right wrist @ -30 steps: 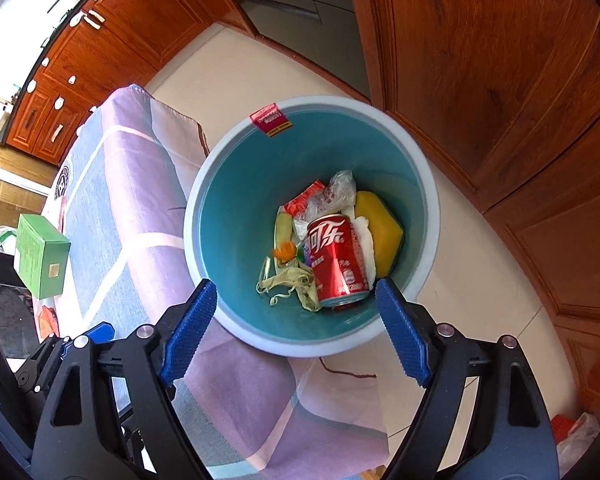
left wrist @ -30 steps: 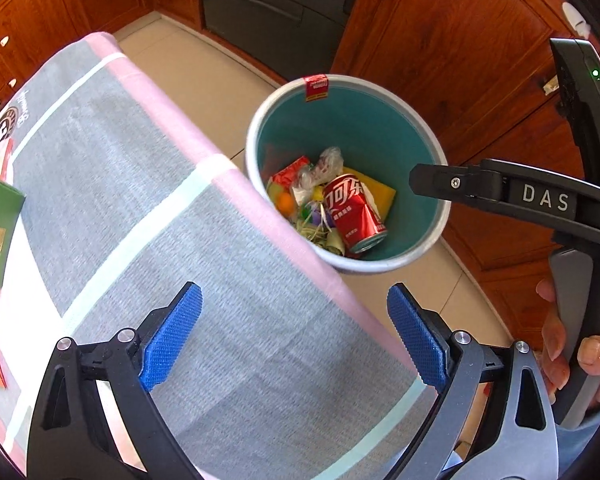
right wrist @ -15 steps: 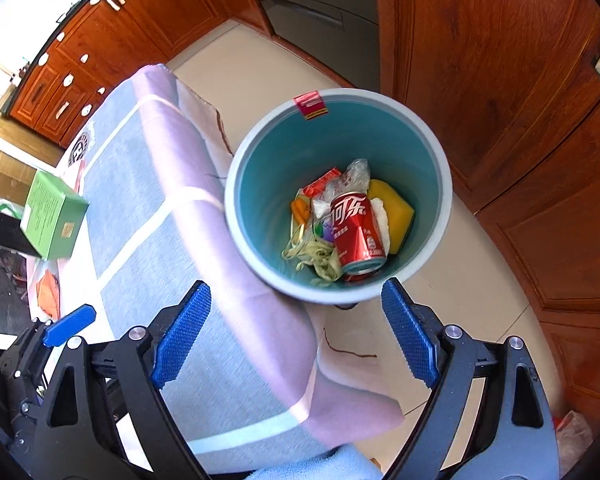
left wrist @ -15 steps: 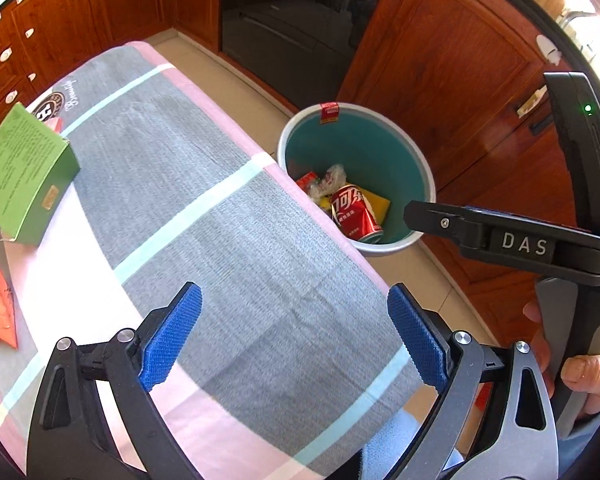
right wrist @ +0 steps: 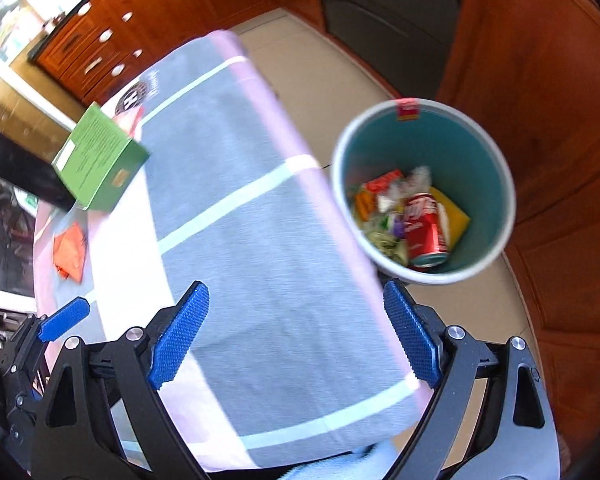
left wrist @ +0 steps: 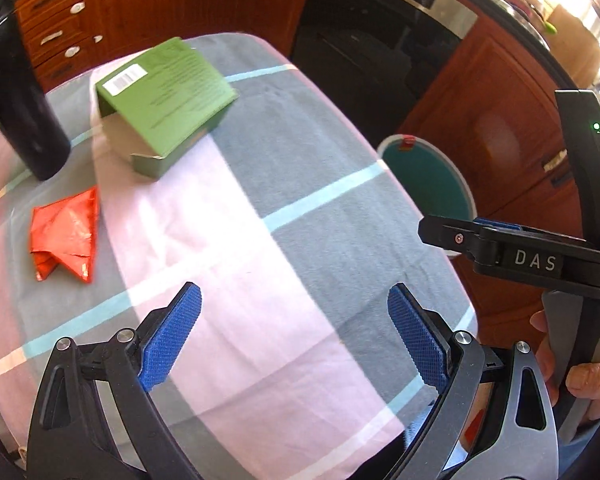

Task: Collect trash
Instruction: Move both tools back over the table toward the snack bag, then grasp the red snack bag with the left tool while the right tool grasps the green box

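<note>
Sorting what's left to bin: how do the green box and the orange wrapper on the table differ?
The green box is a rigid carton, open at one end; the orange wrapper is crumpled and lies flat. The box is much bigger and taller than the wrapper. Both rest on the checked tablecloth, untouched.

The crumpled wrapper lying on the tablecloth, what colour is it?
Bright orange-red. The wrapper shows best in the left wrist view, near the green box.

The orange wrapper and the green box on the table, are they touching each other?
Apart. The left wrist view shows bare tablecloth between the orange wrapper and the green box.
</note>
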The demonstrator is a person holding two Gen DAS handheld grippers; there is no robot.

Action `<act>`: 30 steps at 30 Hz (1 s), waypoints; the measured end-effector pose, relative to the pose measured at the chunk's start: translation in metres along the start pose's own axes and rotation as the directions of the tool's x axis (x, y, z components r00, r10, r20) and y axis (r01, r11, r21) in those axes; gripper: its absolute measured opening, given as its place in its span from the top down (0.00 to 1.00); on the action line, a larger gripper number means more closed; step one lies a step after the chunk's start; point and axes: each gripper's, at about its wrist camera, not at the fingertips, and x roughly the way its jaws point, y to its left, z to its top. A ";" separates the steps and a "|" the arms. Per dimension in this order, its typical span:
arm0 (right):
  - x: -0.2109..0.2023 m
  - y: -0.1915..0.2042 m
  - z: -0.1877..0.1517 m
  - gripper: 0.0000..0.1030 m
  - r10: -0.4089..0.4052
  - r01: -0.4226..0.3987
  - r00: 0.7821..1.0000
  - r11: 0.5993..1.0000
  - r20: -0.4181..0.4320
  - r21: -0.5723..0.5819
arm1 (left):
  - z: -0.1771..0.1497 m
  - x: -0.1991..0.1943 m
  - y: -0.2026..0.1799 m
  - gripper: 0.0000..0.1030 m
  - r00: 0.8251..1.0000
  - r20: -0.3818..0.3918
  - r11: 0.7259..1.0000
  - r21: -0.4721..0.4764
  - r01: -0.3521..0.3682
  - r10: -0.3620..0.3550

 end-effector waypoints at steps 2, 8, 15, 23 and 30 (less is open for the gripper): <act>0.005 0.023 0.002 0.17 -0.004 0.004 1.000 0.999 -0.009 -0.036 | -0.001 -0.007 0.025 0.08 1.000 0.008 0.999 -0.036 -0.018 0.019; 0.023 0.089 0.011 0.17 -0.014 0.010 1.000 0.992 -0.026 -0.127 | -0.005 -0.022 0.100 0.08 0.996 0.029 0.987 -0.137 -0.082 0.087; 0.042 0.157 0.024 0.17 -0.028 0.029 1.000 0.982 0.005 -0.184 | -0.008 -0.028 0.169 0.08 0.991 0.025 0.970 -0.209 -0.123 0.131; 0.071 0.202 0.050 0.17 -0.048 0.058 0.996 0.987 0.071 -0.150 | -0.004 -0.013 0.209 0.08 0.992 -0.020 0.965 -0.228 -0.128 0.127; 0.095 0.219 0.062 0.17 -0.091 0.112 0.987 0.980 0.130 -0.165 | 0.008 0.005 0.216 0.08 0.992 -0.044 0.970 -0.209 -0.127 0.120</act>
